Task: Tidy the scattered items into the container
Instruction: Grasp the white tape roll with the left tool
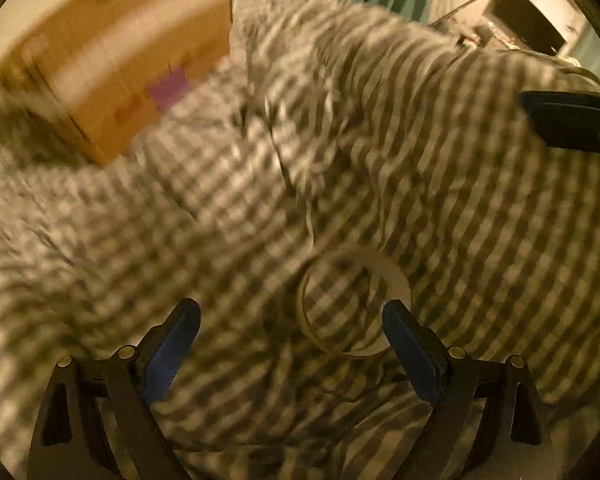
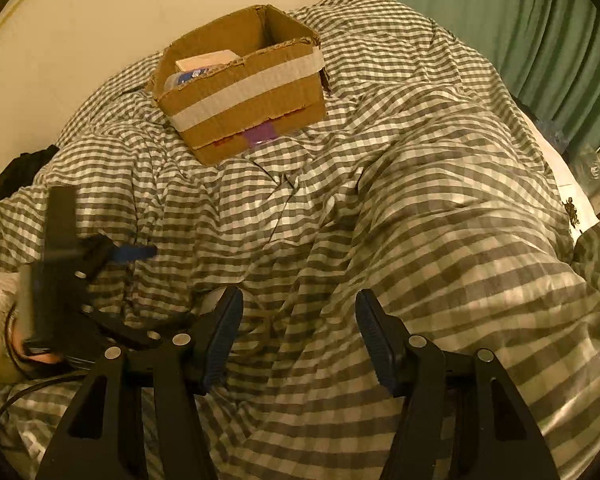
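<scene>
A cardboard box (image 2: pixel 244 92) with a white tape band sits on the checked duvet, far centre in the right wrist view; some items lie inside. It shows blurred at upper left in the left wrist view (image 1: pixel 112 76). A white tape roll (image 1: pixel 354 304) lies on the duvet just ahead of my left gripper (image 1: pixel 292 316), nearer the right finger. The left gripper is open and empty; it also shows at the left of the right wrist view (image 2: pixel 112 256). My right gripper (image 2: pixel 298 316) is open and empty above the duvet; it shows at the right edge of the left wrist view (image 1: pixel 572 120).
The rumpled grey-and-white checked duvet (image 2: pixel 420 200) covers the whole bed. A cream wall stands behind the box. Green curtains (image 2: pixel 500 28) hang at the right. A dark monitor and clutter (image 1: pixel 528 20) stand at far right.
</scene>
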Demonstrator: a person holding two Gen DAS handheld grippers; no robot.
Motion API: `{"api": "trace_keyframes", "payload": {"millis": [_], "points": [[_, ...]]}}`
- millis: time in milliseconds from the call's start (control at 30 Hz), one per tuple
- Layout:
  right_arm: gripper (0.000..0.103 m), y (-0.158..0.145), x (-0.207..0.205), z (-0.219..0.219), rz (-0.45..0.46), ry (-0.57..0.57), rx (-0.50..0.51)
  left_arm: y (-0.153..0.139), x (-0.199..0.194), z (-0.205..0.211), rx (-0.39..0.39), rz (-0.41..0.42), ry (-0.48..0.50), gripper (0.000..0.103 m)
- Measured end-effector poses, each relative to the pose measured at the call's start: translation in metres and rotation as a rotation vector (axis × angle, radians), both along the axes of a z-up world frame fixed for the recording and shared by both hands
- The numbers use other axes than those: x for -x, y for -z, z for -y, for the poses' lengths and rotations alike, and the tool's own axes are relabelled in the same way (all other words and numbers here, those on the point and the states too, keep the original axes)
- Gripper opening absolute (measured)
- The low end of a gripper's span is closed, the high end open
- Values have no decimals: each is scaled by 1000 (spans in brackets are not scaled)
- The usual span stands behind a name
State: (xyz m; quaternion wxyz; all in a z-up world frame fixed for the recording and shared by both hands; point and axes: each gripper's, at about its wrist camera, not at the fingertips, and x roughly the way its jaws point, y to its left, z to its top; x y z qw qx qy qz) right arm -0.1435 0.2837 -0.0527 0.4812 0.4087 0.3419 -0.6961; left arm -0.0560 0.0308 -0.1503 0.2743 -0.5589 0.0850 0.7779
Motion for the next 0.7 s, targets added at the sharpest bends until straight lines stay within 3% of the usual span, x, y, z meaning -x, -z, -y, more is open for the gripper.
{"api": "trace_keyframes", "payload": {"millis": [133,200,233,267,433,700], "points": [[58,10,-6,4,-22,-10,-38,26,11,-8,-10,95,-21,59],[58,12,-8,5,-39,-12,-51,30,11,-12,-5,94,-14,42],[58,13,-8,6,-40,-13,-56,31,10,-13,3,82,-8,24],[58,15,-8,6,-39,-14,-63,30,9,-13,9,71,-6,15],[58,20,-9,9,-48,-13,-85,10,9,5,-39,-8,-84,10],[58,22,-10,9,-47,-8,-91,-10,5,23,-68,-61,-141,10]]}}
